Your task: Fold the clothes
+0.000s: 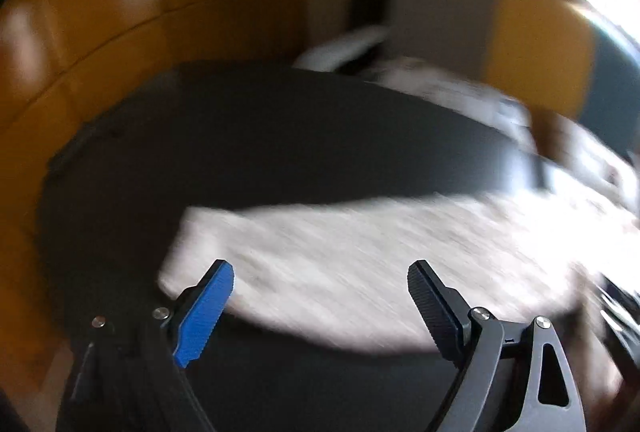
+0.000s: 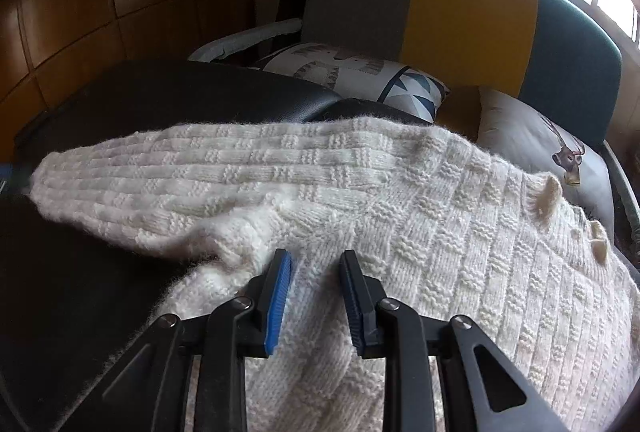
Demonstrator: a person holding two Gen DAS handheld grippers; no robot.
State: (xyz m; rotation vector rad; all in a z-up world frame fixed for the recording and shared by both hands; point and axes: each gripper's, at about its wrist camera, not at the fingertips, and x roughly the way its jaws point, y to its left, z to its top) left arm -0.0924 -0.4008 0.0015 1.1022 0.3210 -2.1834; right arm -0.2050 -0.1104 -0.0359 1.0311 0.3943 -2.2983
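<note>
Two grippers | left gripper [image 1: 320,308] gaped wide, empty | right gripper [image 2: 315,296] pinched cream knit sweater [image 2: 440,216] near armpit | soft, stretchy, bulky; better gripped at seams.

Left gripper [image 1: 321,274]: jaws spread wide, nothing between the pads, aimed forward and down, hanging clear above the surface. Blue pad on its left finger [image 1: 206,316], black ribbed pad on the right finger [image 1: 430,306]. View heavily motion-blurred.

Right gripper [image 2: 316,264]: jaws narrowed with a gap, a fold of the white knit sweater [image 2: 400,208] bunched between the pads, fingertips pressed into the fabric. Cannot tell if the pads are actually clamping it. View sharp.
</note>
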